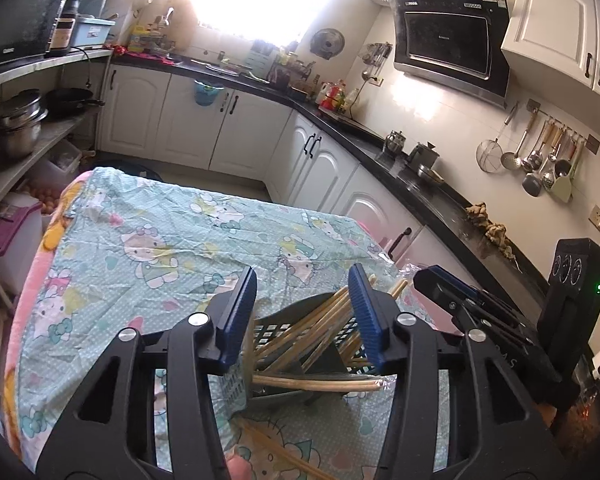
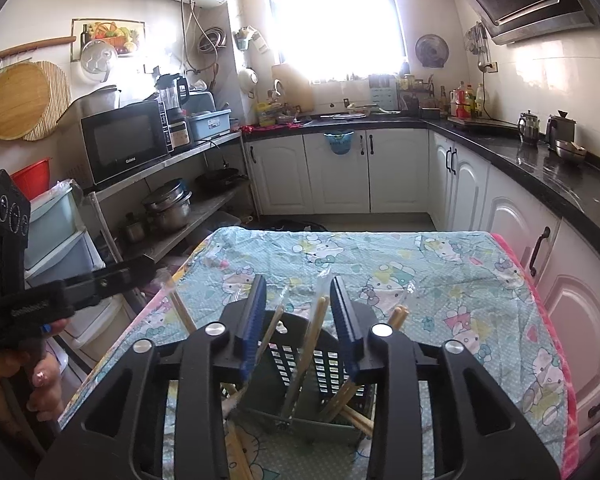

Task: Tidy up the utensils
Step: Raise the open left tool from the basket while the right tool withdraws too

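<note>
**Around my kitchen**

My table wears a cartoon-cat cloth (image 2: 440,264). Beyond it I see white cabinets (image 2: 336,172) under a black counter (image 2: 540,156), and a bright window (image 2: 332,16). A microwave (image 2: 124,144) sits on the steel shelf, with pots (image 2: 168,208) on the shelf below. A range hood (image 1: 448,40) hangs on the wall, with ladles (image 1: 540,156) on a rail near it.

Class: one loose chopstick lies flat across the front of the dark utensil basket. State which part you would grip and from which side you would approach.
Grip the loose chopstick near its bare right end, coming from above with the pads across its width. It lies almost level on the basket and its left part runs in under the leaning chopsticks, so the right end is probably clearest.
</note>
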`<state>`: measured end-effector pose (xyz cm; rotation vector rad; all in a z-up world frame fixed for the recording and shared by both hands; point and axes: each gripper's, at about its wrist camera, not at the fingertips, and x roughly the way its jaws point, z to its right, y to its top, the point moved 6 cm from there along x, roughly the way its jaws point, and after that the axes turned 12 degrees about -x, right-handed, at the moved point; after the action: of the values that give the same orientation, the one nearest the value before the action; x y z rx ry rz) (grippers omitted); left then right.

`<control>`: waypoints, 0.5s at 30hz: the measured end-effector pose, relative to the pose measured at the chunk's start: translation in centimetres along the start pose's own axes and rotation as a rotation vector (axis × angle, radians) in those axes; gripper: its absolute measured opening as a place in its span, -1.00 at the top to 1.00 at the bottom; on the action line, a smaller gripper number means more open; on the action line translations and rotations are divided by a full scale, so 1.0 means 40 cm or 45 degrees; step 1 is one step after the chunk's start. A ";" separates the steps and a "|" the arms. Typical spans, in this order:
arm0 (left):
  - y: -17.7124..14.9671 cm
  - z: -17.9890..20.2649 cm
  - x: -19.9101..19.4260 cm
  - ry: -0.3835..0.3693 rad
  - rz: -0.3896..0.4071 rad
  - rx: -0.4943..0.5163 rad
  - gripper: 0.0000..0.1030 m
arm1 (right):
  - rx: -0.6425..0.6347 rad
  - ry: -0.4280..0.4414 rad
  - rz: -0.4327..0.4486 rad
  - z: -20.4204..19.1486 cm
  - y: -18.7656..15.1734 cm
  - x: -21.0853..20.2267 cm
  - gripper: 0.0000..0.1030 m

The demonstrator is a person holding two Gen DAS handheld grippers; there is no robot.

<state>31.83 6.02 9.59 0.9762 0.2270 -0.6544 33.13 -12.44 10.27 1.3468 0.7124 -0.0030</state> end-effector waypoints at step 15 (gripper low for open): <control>0.012 -0.023 -0.102 0.061 0.106 -0.031 -0.80 | 0.001 -0.019 0.013 0.013 -0.011 -0.069 0.08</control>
<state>29.02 8.63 11.30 0.9739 0.2350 -0.5517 31.03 -14.12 11.18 1.3502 0.6933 -0.0054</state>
